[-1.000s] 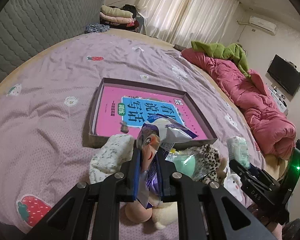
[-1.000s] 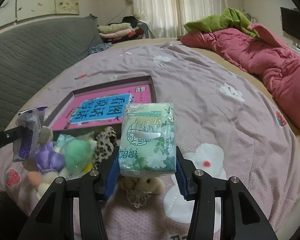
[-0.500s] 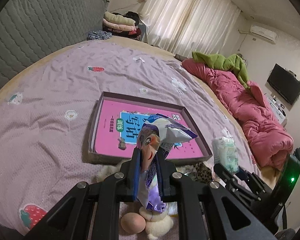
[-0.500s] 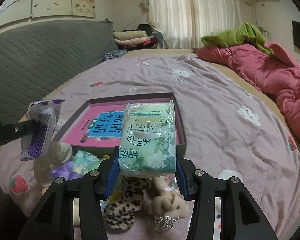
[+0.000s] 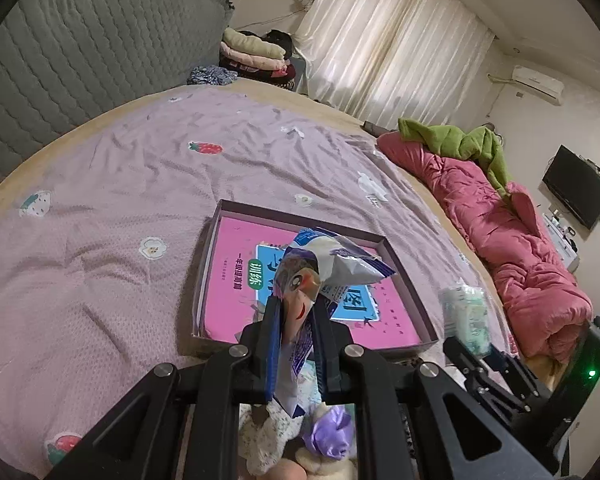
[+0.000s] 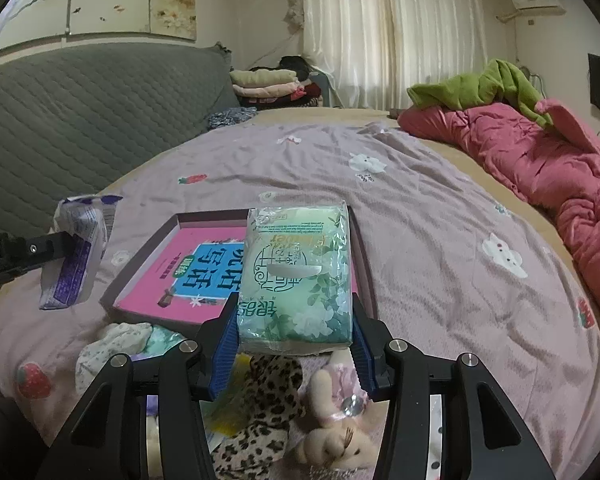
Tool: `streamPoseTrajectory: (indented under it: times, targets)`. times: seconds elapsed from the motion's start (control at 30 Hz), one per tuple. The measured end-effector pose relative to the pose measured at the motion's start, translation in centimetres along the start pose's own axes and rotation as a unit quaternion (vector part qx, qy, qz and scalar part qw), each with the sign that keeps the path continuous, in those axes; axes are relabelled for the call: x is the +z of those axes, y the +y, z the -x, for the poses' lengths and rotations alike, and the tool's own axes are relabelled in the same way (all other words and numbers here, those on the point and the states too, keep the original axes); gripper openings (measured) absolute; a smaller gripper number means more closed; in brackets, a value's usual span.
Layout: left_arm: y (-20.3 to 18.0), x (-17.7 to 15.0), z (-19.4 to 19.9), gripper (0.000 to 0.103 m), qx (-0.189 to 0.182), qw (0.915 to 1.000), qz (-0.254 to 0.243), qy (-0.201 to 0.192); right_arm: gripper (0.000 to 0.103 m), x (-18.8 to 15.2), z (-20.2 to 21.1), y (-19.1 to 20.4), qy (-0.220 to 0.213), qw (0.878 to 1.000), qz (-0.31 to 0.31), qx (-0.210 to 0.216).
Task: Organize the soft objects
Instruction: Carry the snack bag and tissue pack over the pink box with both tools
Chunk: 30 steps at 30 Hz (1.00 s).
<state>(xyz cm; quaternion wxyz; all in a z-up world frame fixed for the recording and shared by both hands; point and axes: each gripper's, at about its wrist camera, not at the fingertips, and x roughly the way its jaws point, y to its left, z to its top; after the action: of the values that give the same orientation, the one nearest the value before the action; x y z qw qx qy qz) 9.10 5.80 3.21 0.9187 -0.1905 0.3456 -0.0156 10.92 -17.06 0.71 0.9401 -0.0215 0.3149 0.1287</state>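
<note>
The left tongs (image 5: 296, 340) are closed tight on a crinkled purple-and-white snack packet (image 5: 320, 264), which is pinched at its lower half and stands up above the fingertips, held over the near edge of the shallow box (image 5: 208, 264). The right tongs (image 6: 294, 332) are clamped on a green tissue pack (image 6: 296, 272), gripped by its two sides at the bottom, its upper part rising above the tips and hiding the box's right near corner. The box, lined with a pink printed sheet, is seen lying on the bed (image 6: 420, 240). On the nearer side of the box, below both tongs, a heap of soft toys (image 6: 292, 412) is spread on the bedcover.
</note>
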Motion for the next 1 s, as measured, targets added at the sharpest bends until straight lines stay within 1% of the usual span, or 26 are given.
streamPoseTrajectory:
  times: [0.17,0.3,0.4,0.6,0.73,1.0]
  targets:
    - [0.2,0.1,-1.1,0.015,0.006,1.0,0.001,0.008,0.051,0.7,-1.1,0.0,-0.003,1.0,0.006,-0.007]
    - [0.3,0.3,-2.0,0.015,0.014,0.9998,0.004,0.012,0.051,2.0,-2.2,-0.2,-0.009,1.0,0.0,-0.009]
    - [0.5,0.5,-2.8,0.015,0.024,0.9996,0.005,0.016,0.051,2.5,-3.0,-0.1,-0.01,1.0,0.004,-0.003]
    - [0.8,0.9,-4.4,0.015,0.044,0.9986,0.006,0.026,0.051,3.0,-4.7,0.3,-0.001,1.0,0.011,0.008]
    - [0.9,1.3,-5.7,0.015,0.058,0.9977,0.006,0.035,0.051,3.5,-5.8,0.5,0.004,1.0,0.021,0.004]
    - [0.9,1.7,-8.2,0.015,0.085,0.9948,0.011,0.055,0.051,3.9,-7.1,-0.7,0.009,1.0,0.027,0.001]
